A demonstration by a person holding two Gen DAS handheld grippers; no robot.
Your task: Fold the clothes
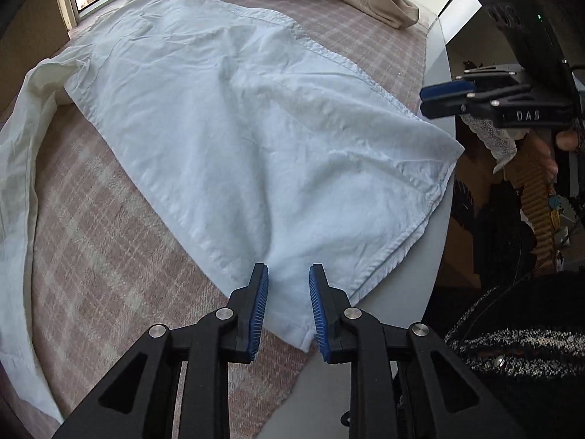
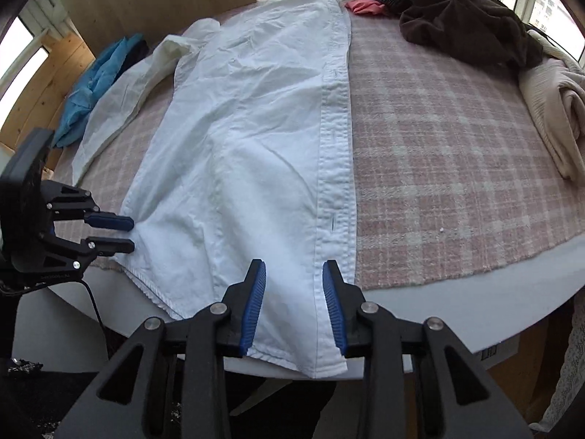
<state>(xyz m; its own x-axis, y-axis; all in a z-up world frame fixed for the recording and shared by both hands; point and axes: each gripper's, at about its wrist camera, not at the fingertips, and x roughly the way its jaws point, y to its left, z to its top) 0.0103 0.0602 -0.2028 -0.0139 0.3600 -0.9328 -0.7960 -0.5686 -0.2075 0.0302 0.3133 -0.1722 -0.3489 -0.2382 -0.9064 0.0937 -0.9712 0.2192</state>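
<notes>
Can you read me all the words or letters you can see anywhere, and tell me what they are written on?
"DAS": pale letters on the black side of the right gripper, seen from the left wrist view.
Tiny grey lettering on the body of the left gripper, in the right wrist view: too small to read.
No letters, labels or numbers show on the white shirt, the plaid cloth or the other clothes.

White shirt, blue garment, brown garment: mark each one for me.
white shirt [image 2: 256, 139]: right wrist view, mid front panel.
blue garment [image 2: 95, 84]: right wrist view, middle of the crumpled heap beside the sleeve.
brown garment [image 2: 464, 22]: right wrist view, centre of the dark pile at the far edge.
</notes>
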